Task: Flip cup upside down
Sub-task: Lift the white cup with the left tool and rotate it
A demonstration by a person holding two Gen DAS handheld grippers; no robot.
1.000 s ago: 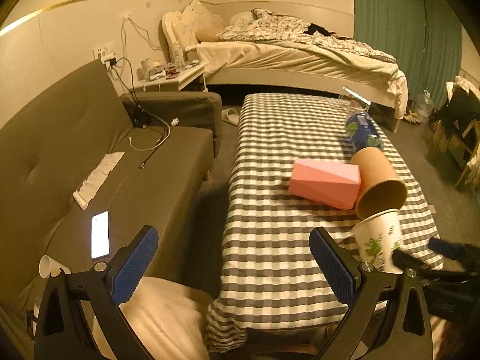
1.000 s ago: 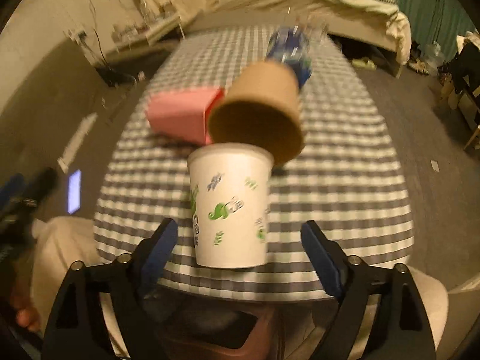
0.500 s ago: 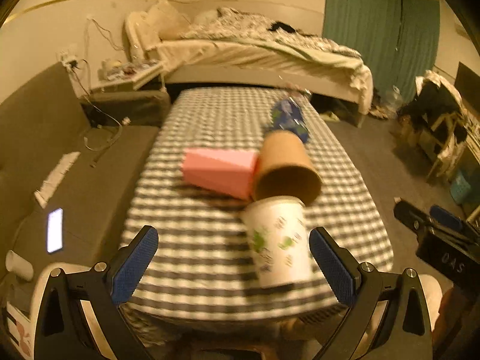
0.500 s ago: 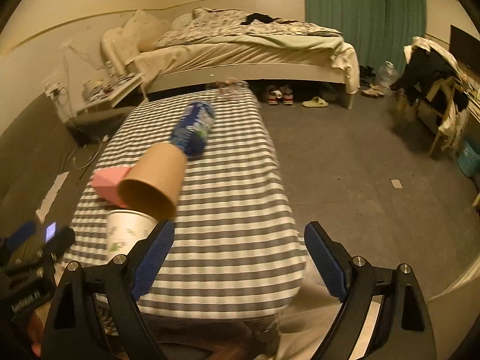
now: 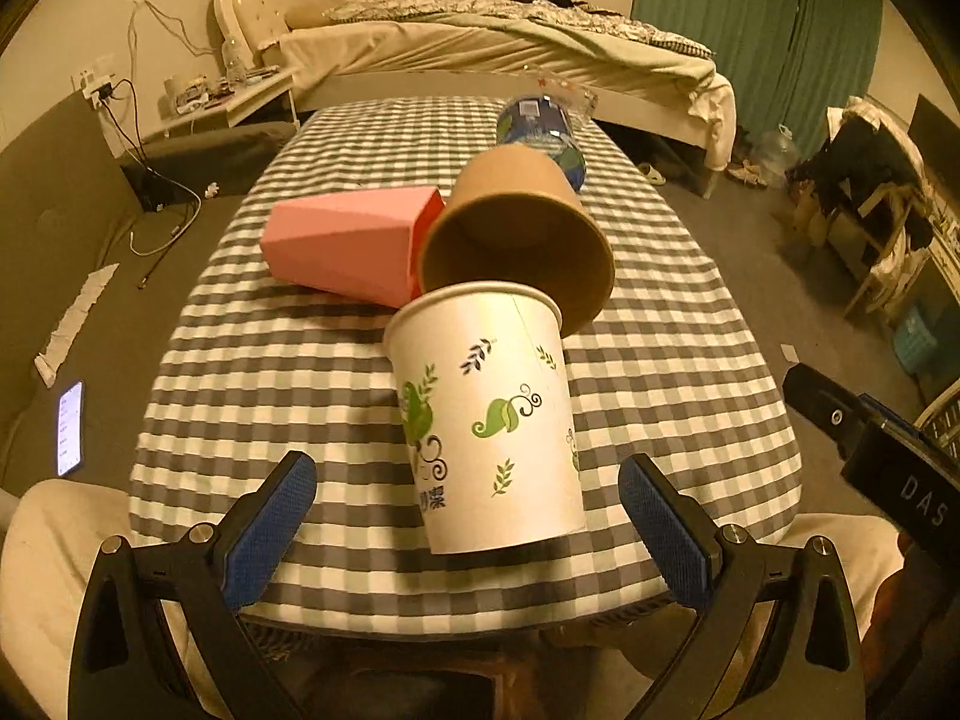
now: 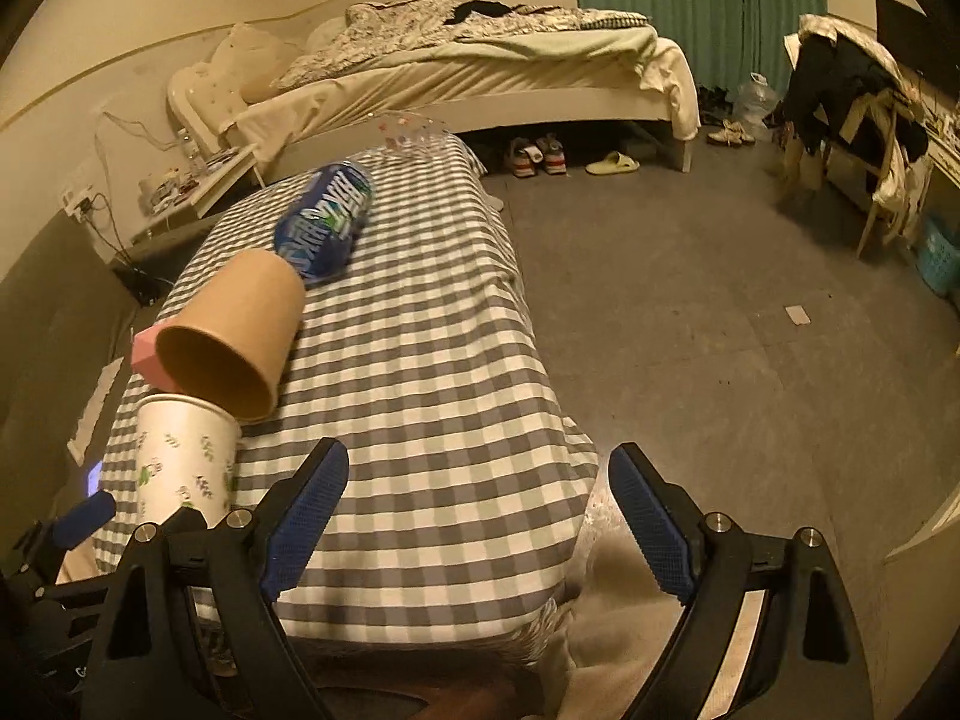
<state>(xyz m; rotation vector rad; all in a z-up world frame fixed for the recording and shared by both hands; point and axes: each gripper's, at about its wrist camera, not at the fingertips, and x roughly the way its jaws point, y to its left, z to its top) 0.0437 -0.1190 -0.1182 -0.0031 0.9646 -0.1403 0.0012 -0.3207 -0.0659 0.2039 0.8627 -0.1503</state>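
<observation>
A white paper cup with green leaf prints (image 5: pixel 489 414) stands mouth up near the front edge of the checked table (image 5: pixel 270 372). My left gripper (image 5: pixel 468 531) is open, its blue pads on either side of the cup's base without touching it. The cup also shows at the left of the right wrist view (image 6: pixel 183 459). My right gripper (image 6: pixel 474 519) is open and empty, to the right of the cup over the table's front right corner.
A brown paper cup (image 5: pixel 516 240) lies on its side just behind the white cup, touching a pink box (image 5: pixel 348 243). A blue bottle (image 6: pixel 327 219) lies farther back. A sofa with a lit phone (image 5: pixel 69 426) is on the left; a bed stands behind.
My left gripper has swung right and closed in until the white cup sits between its fingers. My right gripper has swung away to the right, off the cup.
</observation>
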